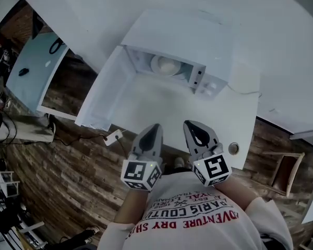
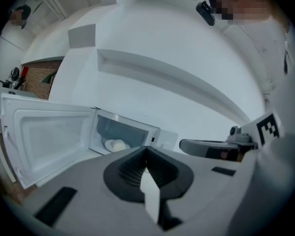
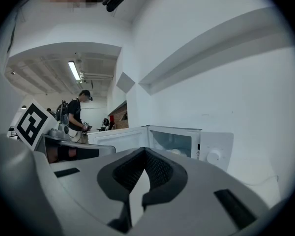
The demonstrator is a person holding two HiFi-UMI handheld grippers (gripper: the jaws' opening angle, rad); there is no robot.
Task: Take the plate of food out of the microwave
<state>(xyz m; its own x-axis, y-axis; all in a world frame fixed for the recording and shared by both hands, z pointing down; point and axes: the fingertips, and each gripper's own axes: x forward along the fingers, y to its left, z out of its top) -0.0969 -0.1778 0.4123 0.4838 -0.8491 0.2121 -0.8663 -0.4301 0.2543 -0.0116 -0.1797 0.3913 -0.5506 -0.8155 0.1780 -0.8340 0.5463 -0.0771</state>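
Grey plastic tongs first: left gripper (image 1: 155, 126) and right gripper (image 1: 189, 124) hang side by side at the near table edge, both pairs of jaws pressed together on nothing. Beyond lies the white tabletop (image 1: 240, 113), a small round metal disc (image 1: 233, 148) at its right. Further on, the white microwave (image 1: 198, 40), its door (image 1: 101, 95) swung wide left. The white plate of pale food (image 1: 164, 65) sits inside.

head view looks steeply down on the microwave (image 1: 182, 35); both gripper views, nearer and level, share its open front.
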